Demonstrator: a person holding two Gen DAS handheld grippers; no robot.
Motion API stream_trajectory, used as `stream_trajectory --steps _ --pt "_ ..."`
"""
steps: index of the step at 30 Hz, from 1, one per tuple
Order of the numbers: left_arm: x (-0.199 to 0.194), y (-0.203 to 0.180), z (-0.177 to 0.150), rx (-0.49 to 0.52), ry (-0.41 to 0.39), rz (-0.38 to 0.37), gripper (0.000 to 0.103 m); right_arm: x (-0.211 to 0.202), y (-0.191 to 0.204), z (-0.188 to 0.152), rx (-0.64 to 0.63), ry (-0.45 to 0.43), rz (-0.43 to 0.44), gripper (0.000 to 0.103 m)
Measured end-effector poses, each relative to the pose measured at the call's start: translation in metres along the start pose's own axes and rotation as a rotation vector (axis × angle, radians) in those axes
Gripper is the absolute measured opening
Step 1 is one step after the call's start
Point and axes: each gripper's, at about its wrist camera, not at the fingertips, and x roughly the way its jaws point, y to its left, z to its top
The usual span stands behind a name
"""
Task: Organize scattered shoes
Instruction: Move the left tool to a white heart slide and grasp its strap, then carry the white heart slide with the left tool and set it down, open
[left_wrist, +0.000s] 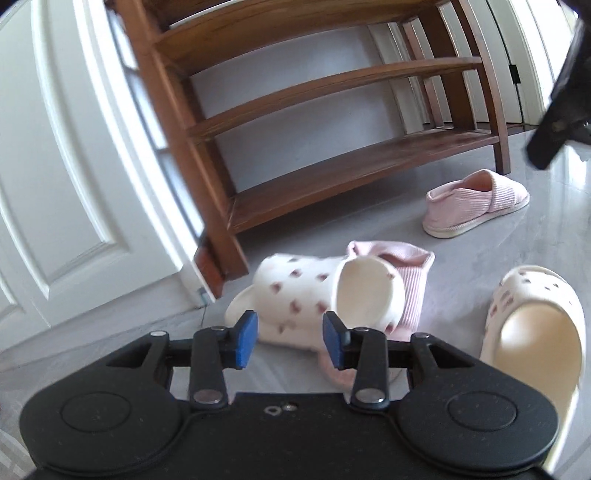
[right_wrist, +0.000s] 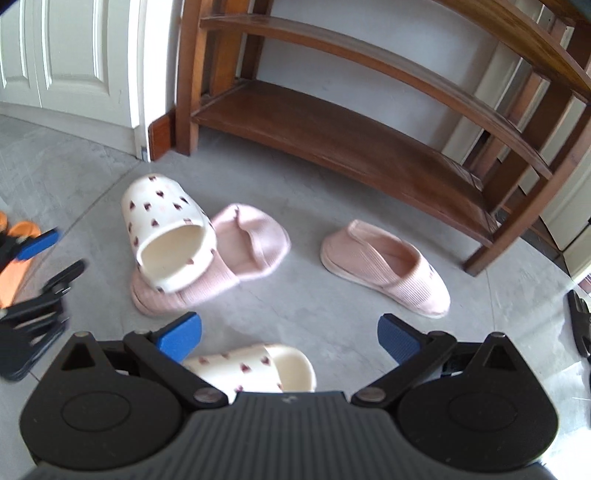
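Both grippers empty, left gripper (left_wrist: 290, 339) part open, right gripper (right_wrist: 290, 338) wide; take top clog (left_wrist: 314, 295) first, off pink slipper (left_wrist: 410, 280).

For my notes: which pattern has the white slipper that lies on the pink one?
Small dark-red hearts on the white slipper; the right wrist view shows it best.

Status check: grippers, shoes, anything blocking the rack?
Left gripper opening, empty; right gripper open, empty. White slide lying atop pink slipper. All four shoes on floor. Rack shelves bare.
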Motion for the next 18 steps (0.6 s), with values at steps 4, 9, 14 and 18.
stream_trajectory --steps 4,9,14,18 --pt "0.026 -0.023 0.003 -0.035 0.038 0.046 0.04 -0.005 -0.013 -0.01 0.015 0.013 0.006 0.103" --pt "0.047 -0.04 0.001 -0.047 0.064 0.131 0.047 -0.009 -0.023 -0.02 0.029 0.032 0.022 0.103" --pt "0.069 -0.039 -0.005 -0.068 0.088 0.188 0.046 -0.011 -0.03 -0.029 0.049 0.057 0.046 0.103" --pt "0.076 -0.026 -0.006 -0.064 0.082 0.139 0.032 -0.011 -0.032 -0.033 0.049 0.066 0.048 0.103"
